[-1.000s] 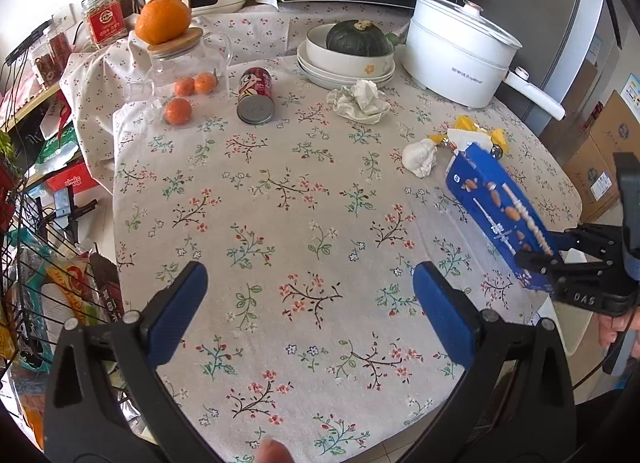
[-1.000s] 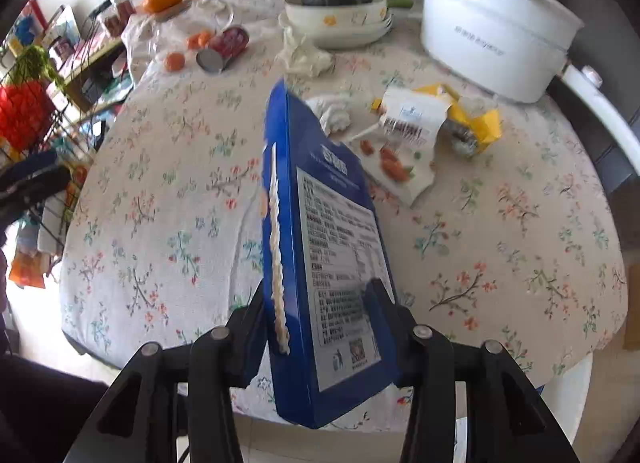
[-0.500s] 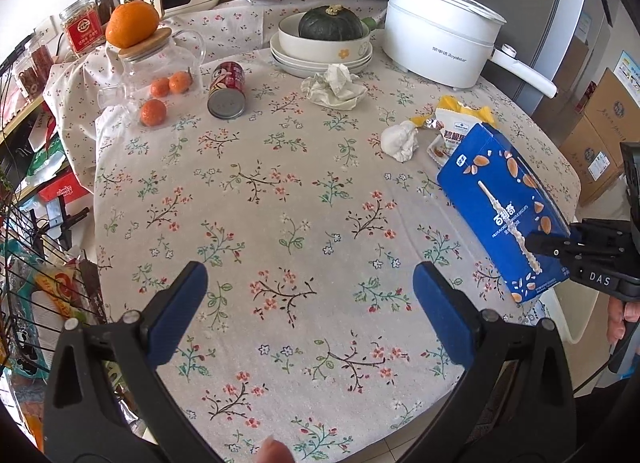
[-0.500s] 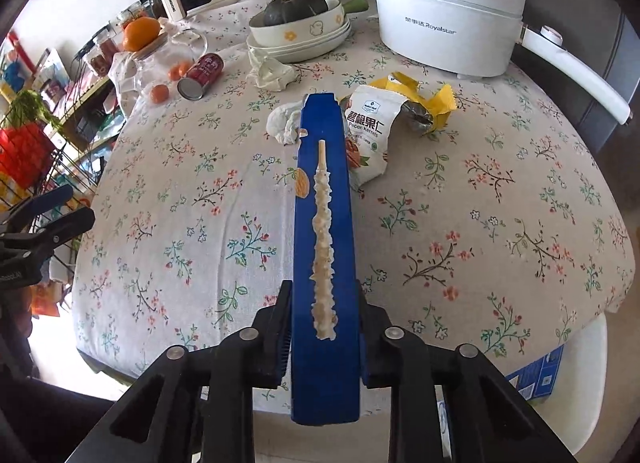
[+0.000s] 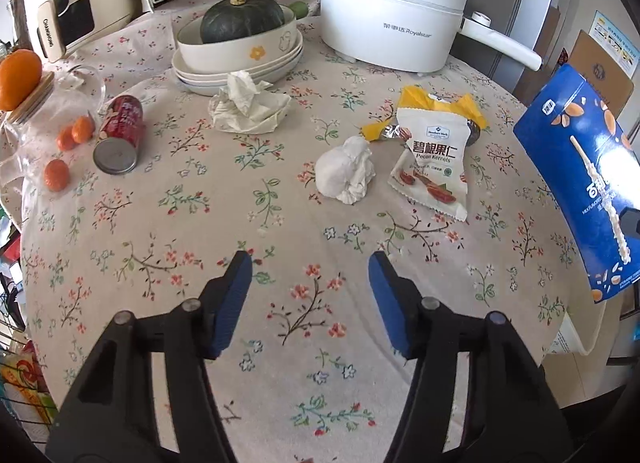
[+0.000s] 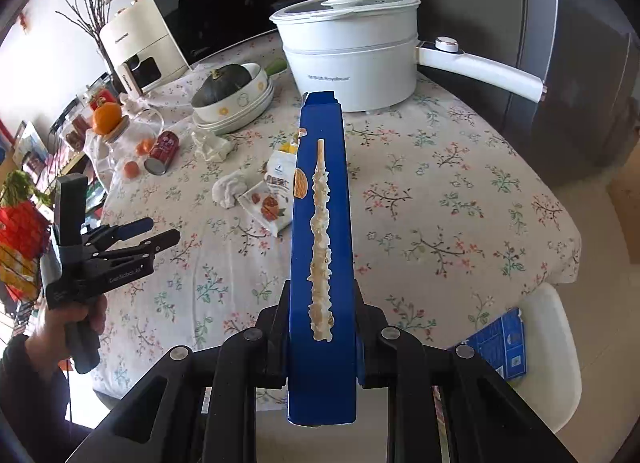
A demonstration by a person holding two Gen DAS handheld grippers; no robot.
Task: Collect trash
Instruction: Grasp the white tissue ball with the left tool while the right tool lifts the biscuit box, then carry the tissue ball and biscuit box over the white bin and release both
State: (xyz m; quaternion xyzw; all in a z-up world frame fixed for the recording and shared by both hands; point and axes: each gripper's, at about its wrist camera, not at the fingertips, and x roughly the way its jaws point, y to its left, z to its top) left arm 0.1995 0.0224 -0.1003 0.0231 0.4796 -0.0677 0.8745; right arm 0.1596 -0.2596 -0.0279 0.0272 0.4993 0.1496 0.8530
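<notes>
Right gripper (image 6: 322,339) clamps box (image 6: 322,247), long axis pointing away. Left gripper (image 5: 310,299) gapes empty; tissue (image 5: 346,173) lies straight ahead, nearer left.

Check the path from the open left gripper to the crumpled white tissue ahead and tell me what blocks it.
Nothing visible does. Only bare tablecloth lies between the left gripper and the tissue; the snack bag sits beside it, to the right.
</notes>
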